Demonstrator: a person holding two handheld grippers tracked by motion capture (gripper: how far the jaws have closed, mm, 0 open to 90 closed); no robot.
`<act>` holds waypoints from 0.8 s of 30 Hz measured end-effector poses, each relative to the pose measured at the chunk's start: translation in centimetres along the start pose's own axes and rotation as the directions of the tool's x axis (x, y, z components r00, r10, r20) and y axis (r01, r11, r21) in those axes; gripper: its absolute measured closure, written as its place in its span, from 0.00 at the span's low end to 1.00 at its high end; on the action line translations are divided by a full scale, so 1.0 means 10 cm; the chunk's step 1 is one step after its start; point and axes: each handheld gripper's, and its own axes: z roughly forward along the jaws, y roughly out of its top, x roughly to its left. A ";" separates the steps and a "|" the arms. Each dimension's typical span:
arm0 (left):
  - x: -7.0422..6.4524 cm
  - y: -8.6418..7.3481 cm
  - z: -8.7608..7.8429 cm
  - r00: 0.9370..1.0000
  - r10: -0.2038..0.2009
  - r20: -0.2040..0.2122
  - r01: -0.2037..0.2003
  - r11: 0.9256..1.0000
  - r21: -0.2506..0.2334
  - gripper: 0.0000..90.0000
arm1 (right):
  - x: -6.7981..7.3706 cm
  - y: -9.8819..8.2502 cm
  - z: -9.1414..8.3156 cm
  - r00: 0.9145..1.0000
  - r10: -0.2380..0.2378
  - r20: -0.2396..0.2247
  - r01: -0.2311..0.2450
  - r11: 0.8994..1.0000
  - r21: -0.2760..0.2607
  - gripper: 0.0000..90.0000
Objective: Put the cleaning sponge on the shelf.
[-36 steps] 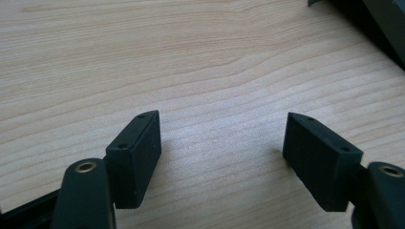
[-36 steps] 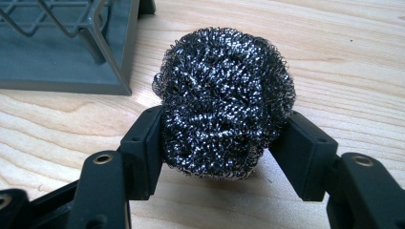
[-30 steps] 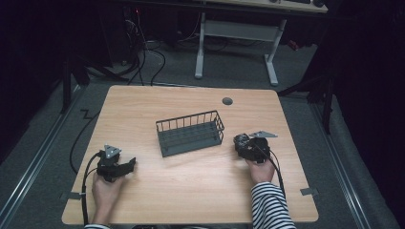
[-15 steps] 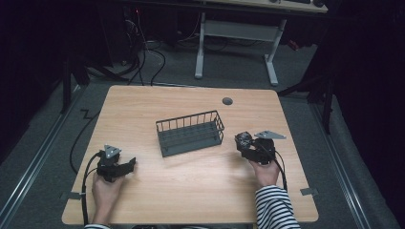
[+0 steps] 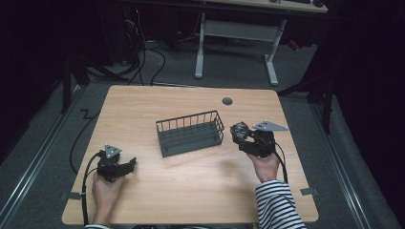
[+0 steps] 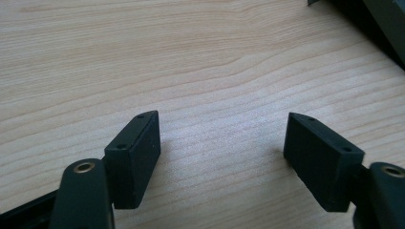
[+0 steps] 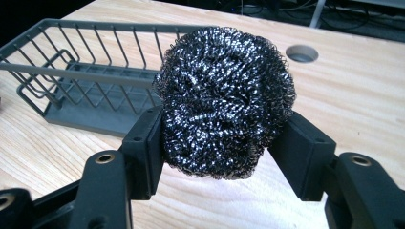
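Observation:
A round steel-wool scourer (image 7: pixel 224 100) is clamped between the pads of my right gripper (image 7: pixel 222 143), held above the wooden table just right of a grey wire basket (image 5: pixel 190 132). From above, the scourer (image 5: pixel 239 130) shows as a dark ball at the front of the right gripper (image 5: pixel 244 135). The basket (image 7: pixel 81 81) looks empty. My left gripper (image 5: pixel 128 165) rests low on the table at the front left. Its jaws stand wide apart over bare wood (image 6: pixel 222 138), nothing between them.
A round cable hole (image 5: pixel 227 101) lies in the table behind the basket. Cables trail from both grippers toward the front edge. A white desk frame (image 5: pixel 234 38) stands on the floor beyond the table.
My right gripper has lifted off the table with the scourer in it and drawn slightly toward the front. The left gripper has stayed put.

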 end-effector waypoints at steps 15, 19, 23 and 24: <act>0.00 0.00 0.00 1.000 0.001 0.002 -0.001 1.000 0.000 0.31 | 0.24 0.43 0.15 0.995 -0.042 -0.086 0.041 0.999 -0.023 0.45; 0.00 0.00 0.00 1.000 0.001 0.002 -0.001 1.000 0.000 0.31 | 0.32 0.53 0.31 0.994 -0.060 -0.090 0.061 0.998 -0.002 0.45; 0.00 0.00 0.00 1.000 0.001 0.003 -0.001 1.000 0.001 0.31 | 0.40 0.60 0.49 0.992 -0.070 -0.101 0.074 0.997 0.037 0.45; 0.00 0.00 0.00 1.000 0.001 0.003 -0.001 1.000 0.001 0.31 | 0.41 0.62 0.53 0.992 -0.070 -0.107 0.075 0.996 0.043 0.45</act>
